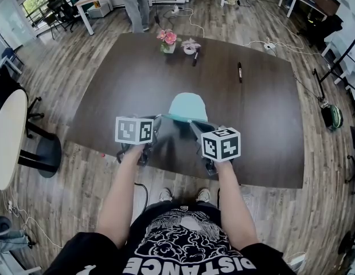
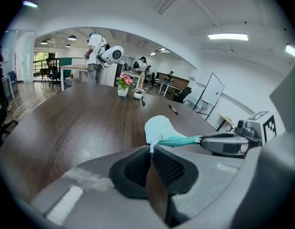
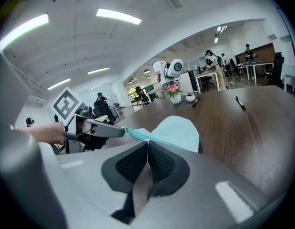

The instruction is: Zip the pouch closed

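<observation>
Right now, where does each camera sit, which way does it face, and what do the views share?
Head view: on the person's head, facing steeply down; table, pouch, left gripper, right gripper, both forearms.
Left gripper view: on the left gripper, facing along its shut jaws toward the flower pot; right gripper at right.
Right gripper view: on the right gripper, along its shut jaws; left gripper and hand at left.
Shared: the pouch, clamped by both grippers.

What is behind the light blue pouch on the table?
Behind the pouch, farther along the table, stand a pot of pink flowers and a small white bowl, with a dark marker beside it. The table under the pouch is covered.
</observation>
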